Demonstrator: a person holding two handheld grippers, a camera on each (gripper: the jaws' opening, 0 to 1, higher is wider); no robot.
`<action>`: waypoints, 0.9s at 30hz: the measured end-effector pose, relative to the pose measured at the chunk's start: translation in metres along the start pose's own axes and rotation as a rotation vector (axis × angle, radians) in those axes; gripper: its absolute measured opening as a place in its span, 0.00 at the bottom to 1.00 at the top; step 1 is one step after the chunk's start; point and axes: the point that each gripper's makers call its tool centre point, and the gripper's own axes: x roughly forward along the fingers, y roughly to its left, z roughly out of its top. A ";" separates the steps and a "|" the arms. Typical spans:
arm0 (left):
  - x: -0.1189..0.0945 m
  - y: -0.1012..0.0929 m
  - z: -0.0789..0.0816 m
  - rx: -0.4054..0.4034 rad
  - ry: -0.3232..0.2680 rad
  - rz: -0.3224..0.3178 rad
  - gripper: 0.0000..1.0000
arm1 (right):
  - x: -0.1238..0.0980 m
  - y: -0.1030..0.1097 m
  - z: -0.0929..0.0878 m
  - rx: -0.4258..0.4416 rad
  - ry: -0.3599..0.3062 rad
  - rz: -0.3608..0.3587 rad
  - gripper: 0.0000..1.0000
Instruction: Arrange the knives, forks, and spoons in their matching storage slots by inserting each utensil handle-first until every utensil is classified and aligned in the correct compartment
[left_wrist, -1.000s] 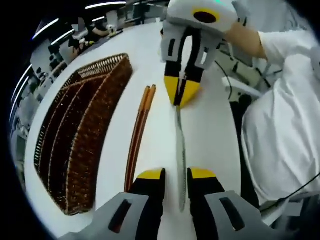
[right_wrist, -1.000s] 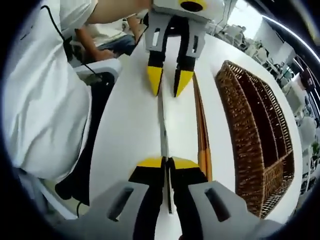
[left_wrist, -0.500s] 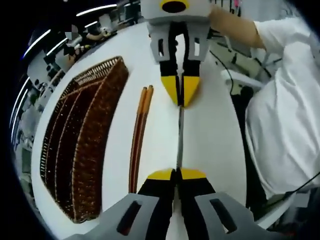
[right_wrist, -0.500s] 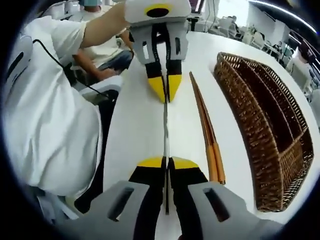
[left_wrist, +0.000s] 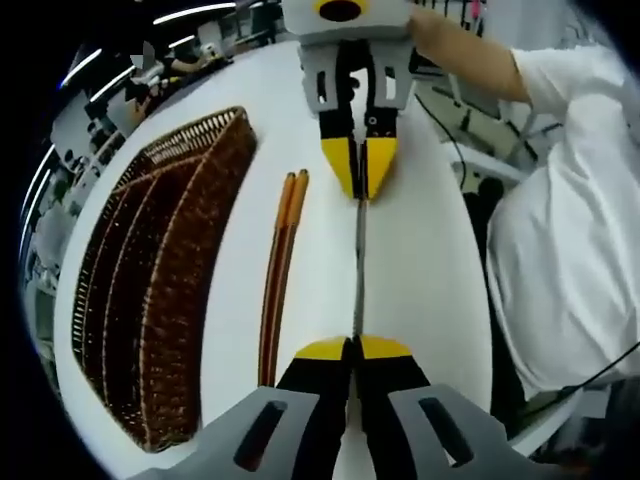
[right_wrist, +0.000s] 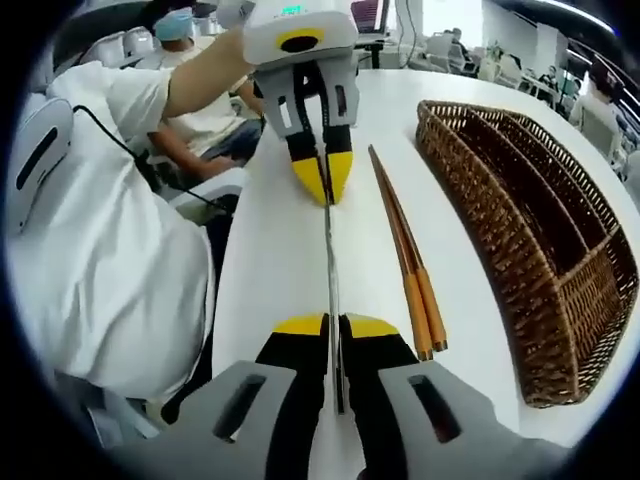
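A thin silver utensil (left_wrist: 358, 262) (right_wrist: 329, 250) is seen edge-on over the white table (left_wrist: 420, 250), and I cannot tell which kind it is. My left gripper (left_wrist: 351, 346) is shut on its near end in the left gripper view. My right gripper (left_wrist: 360, 172) is shut on the far end there. In the right gripper view, my right gripper (right_wrist: 334, 324) clamps the near end and my left gripper (right_wrist: 322, 178) the far one. A brown wicker organiser (left_wrist: 160, 290) (right_wrist: 540, 225) with long slots lies beside them, with nothing visible in its slots.
Two orange-brown sticks (left_wrist: 277, 265) (right_wrist: 405, 255) lie side by side between the utensil and the organiser. A person in a white shirt (left_wrist: 560, 250) (right_wrist: 90, 230) stands at the table edge. Chairs and desks fill the room behind.
The left gripper, open around the utensil's end one second ago, has shut on it. Both grippers now hold the utensil, one at each end, and have shifted only slightly since.
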 end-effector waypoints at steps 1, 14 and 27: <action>0.000 0.000 0.000 -0.008 0.001 -0.004 0.01 | 0.000 0.000 0.000 -0.005 0.001 -0.002 0.05; -0.001 -0.003 -0.003 -0.023 0.014 -0.022 0.00 | 0.006 0.002 0.003 -0.096 0.038 -0.031 0.03; -0.024 0.007 -0.001 -0.019 0.010 -0.022 0.00 | -0.003 -0.006 0.021 -0.117 0.049 -0.028 0.03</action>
